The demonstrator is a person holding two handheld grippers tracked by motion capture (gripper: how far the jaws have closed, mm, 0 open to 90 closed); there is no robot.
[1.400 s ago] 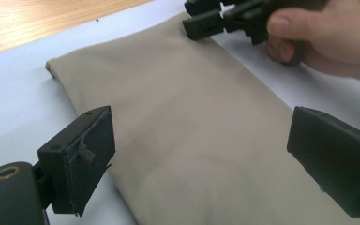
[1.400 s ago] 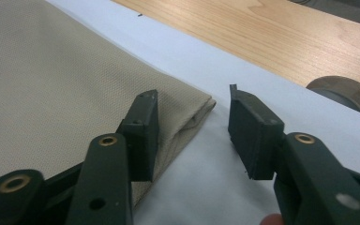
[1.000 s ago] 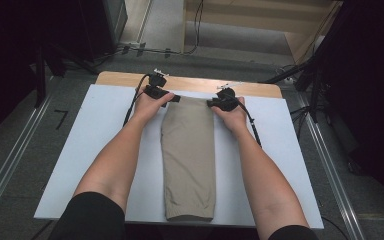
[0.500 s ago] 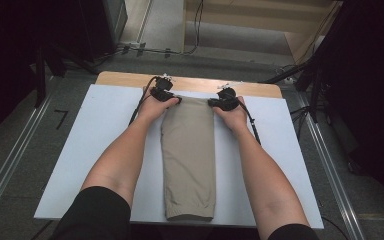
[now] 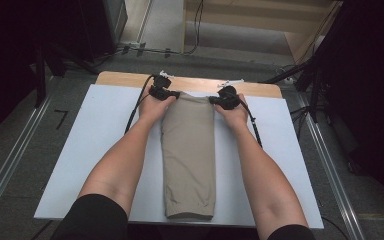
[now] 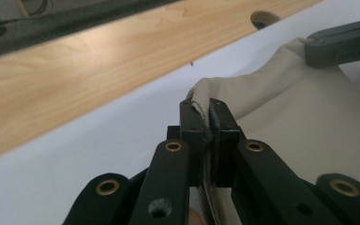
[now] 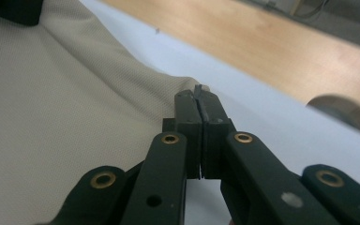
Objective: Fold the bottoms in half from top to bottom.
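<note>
- Left gripper (image 5: 172, 94), upper centre of the high view, has just been closing and now pinches the far left corner of the folded khaki garment (image 5: 188, 155).
- Right gripper (image 5: 214, 100) clamps the far right corner.
- Garment lies lengthwise mid-frame on the white board (image 5: 95, 145).

The trousers (image 5: 189, 150) are matt beige cloth with a fine knit grain, lying on a smooth matt white sheet (image 5: 95, 150) over a pale varnished wood table (image 6: 75, 70), and the gripper (image 6: 209, 123) is matt black plastic with brass-coloured rivets.
</note>
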